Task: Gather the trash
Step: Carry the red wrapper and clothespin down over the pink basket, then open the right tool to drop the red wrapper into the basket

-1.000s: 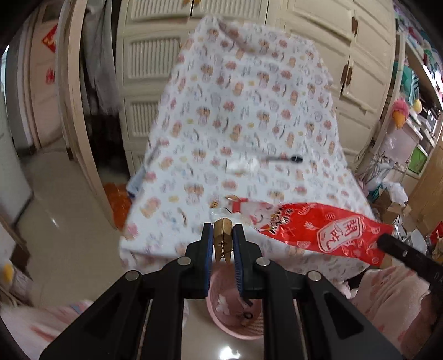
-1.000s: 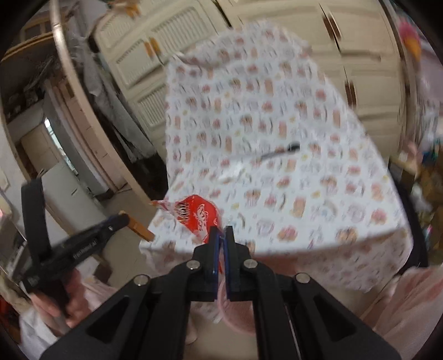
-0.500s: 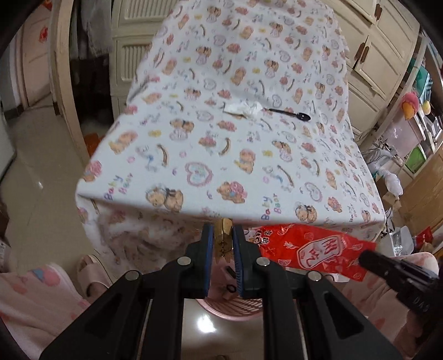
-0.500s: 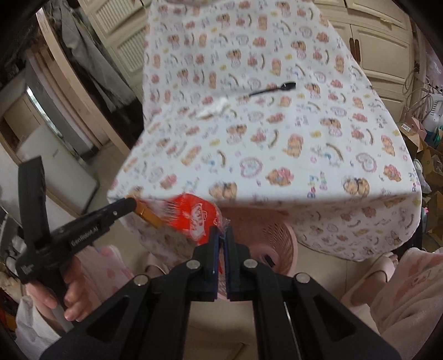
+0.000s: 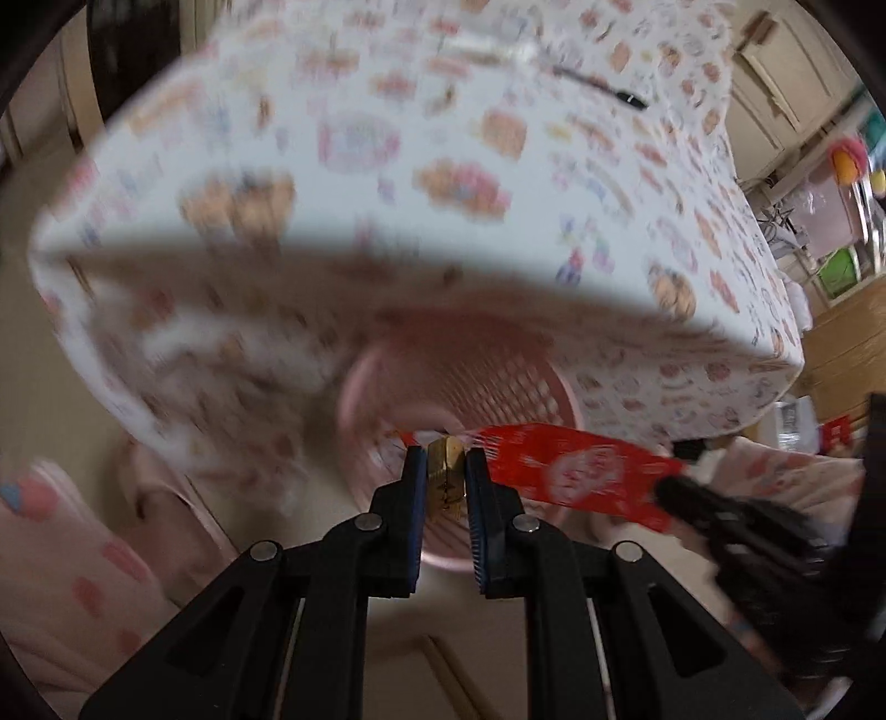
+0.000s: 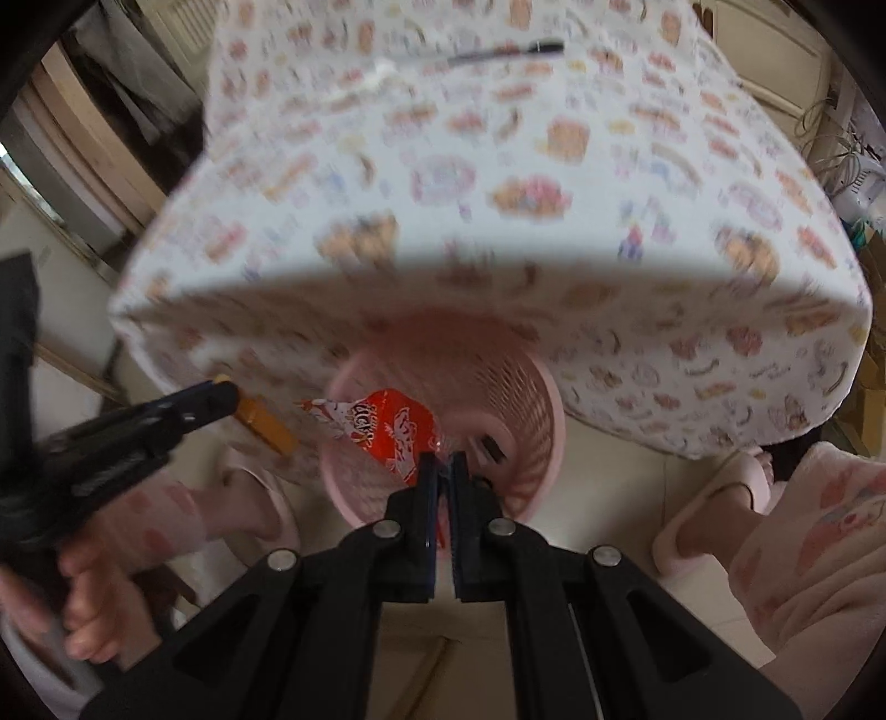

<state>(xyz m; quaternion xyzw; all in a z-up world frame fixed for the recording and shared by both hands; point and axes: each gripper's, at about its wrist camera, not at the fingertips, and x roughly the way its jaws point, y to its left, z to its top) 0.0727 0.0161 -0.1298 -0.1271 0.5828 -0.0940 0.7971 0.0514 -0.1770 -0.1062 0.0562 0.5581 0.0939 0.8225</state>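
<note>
Above a pink mesh basket (image 6: 515,421) standing on the floor at the near edge of a cloth-covered table (image 6: 498,183), two black handheld grippers hold one red snack wrapper (image 6: 396,435) between them. The left gripper (image 5: 444,482) points forward and slightly down, its blue-padded jaws clenched on a wooden clothespin (image 5: 444,477) that is clipped to the wrapper's left end. In the left wrist view the wrapper (image 5: 576,476) stretches away to the right, where the other gripper's dark tip meets its far end. The right gripper (image 6: 441,487) also tilts down toward the basket, its jaws pressed tight on the wrapper's other end, with a sliver of red showing between them. In the right wrist view the left gripper (image 6: 183,410) enters from the left, angled inward, with a person's bare hand (image 6: 94,603) wrapped round its handle low at the left. The wrapper hangs over the basket's open mouth, not yet inside. On the far part of the table lie a black spoon (image 6: 504,51) and, just left of it, a crumpled white tissue (image 6: 365,83). Pink slippers (image 6: 714,509) and pink patterned pyjama legs show at the right. The scene is motion-blurred.
</note>
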